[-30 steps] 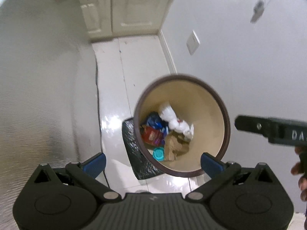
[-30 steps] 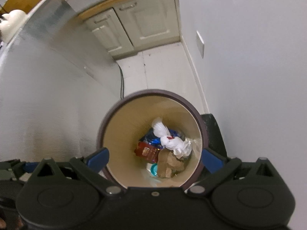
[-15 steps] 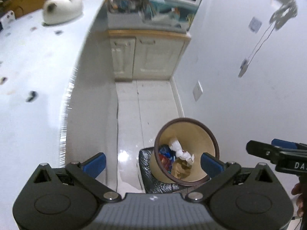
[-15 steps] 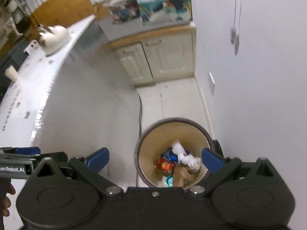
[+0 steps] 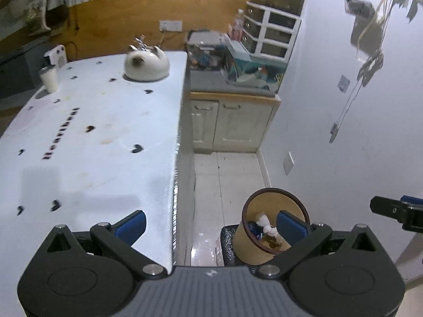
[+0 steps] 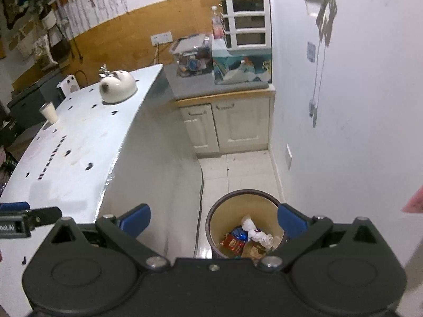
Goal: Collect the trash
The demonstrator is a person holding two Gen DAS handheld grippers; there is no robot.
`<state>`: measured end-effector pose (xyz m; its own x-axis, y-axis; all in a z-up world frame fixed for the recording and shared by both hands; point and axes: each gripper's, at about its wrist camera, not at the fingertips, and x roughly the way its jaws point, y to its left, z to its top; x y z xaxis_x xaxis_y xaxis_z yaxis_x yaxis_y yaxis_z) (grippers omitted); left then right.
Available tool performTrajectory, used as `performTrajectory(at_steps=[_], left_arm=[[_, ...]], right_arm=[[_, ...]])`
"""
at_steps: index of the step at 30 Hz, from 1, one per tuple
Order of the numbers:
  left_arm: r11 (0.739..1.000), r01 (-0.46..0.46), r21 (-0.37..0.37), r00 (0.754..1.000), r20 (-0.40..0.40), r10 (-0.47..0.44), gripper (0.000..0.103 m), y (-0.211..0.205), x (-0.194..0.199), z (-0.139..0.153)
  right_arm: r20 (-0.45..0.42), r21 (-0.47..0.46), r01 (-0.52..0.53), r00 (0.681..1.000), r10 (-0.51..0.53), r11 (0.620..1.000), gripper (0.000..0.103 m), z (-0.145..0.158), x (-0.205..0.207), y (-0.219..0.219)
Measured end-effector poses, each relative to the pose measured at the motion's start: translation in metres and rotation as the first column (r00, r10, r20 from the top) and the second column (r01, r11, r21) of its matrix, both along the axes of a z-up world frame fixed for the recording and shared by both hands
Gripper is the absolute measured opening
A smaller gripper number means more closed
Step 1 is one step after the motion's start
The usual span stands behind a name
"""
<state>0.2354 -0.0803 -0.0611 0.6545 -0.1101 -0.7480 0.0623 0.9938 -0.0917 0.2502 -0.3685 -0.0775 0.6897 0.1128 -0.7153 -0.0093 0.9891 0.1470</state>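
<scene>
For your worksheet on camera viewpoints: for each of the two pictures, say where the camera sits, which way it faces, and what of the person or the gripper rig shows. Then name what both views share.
Left wrist: rides the left gripper, held high, looking forward and down over the white table edge to the trash bin; the right gripper's tip pokes in at right.
Right wrist: rides the right gripper, looking more directly down into the trash bin; the left gripper's tip shows at left.
Shared: the bin, table, white cat-shaped object and cabinet; both grippers open and empty.
</scene>
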Motion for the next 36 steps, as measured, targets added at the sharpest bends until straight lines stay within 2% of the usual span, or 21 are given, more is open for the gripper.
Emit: performTrajectory(at_steps=[3,9,19,36], left_arm=[[1.000,-0.025,0.012,0.999,0.049,0.024,0.103,0.011,-0.031,0.014],[0.999,-0.035,0.011,0.995,0.094,0.034,0.103,0.028,-0.079,0.029],[0.998,-0.054,0.015,0.992,0.113,0.052,0.103,0.048,-0.135,0.038],[0.998,-0.062,0.028,0.988,0.147,0.058,0.103,0.050,-0.181,0.047]], right_arm=[[0.026,-0.010,-0.005,1.000,0.005,1.000,0.103,0.014,-0.027,0.009],[0.072,-0.023,0.000,0.997,0.001,1.000,0.103,0.035,-0.079,0.026],[0.119,-0.055,0.011,0.993,-0.004,0.998,0.103,0.055,-0.143,0.044],[0.142,-0.075,0.010,0.990,0.001,0.997,0.103,0.059,-0.187,0.061]])
